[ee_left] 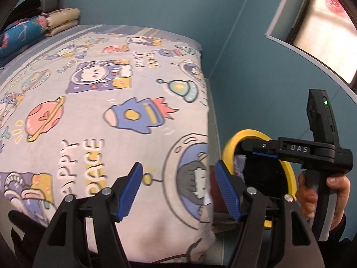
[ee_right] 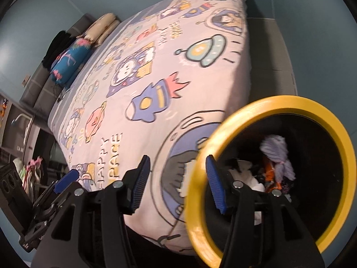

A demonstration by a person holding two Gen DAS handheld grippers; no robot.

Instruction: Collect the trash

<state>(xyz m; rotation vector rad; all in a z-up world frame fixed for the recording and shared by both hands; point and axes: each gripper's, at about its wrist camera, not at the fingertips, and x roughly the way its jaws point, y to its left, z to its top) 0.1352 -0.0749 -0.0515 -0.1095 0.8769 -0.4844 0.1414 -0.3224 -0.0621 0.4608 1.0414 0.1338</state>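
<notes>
Left wrist view: the left gripper (ee_left: 178,192) is hovering over the foot of a bed (ee_left: 100,102) spread with a space-cartoon sheet, its blue-padded fingers (ee_left: 130,192) spread wide and holding nothing. At lower right of the frame, a bare hand (ee_left: 321,196) is gripping the handle of the right gripper (ee_left: 243,154), whose tip is reaching across the mouth of a yellow-rimmed trash bin (ee_left: 229,147) standing just beside the bed's corner. A window (ee_left: 321,26) is glowing at upper right; folded bedding (ee_left: 44,26) is stacked at upper left. No loose trash is showing on the sheet.

Right wrist view: the right gripper (ee_right: 176,183) is also released and empty, one finger (ee_right: 215,187) sitting inside the bin's yellow ring (ee_right: 296,105) and the other outside, so the rim is passing between them. Only here is the bin's inside visible: a pale lilac crumpled wad (ee_right: 276,151), white tissue (ee_right: 245,174) and orange scraps (ee_right: 271,174) are lying in it, suggesting collection is well along. The other gripper (ee_right: 64,181) is peeking in at lower left.

To do the step well, the right fingers should be drawn back clear of the rim without tipping the bin, and the sheet scanned for anything left.
</notes>
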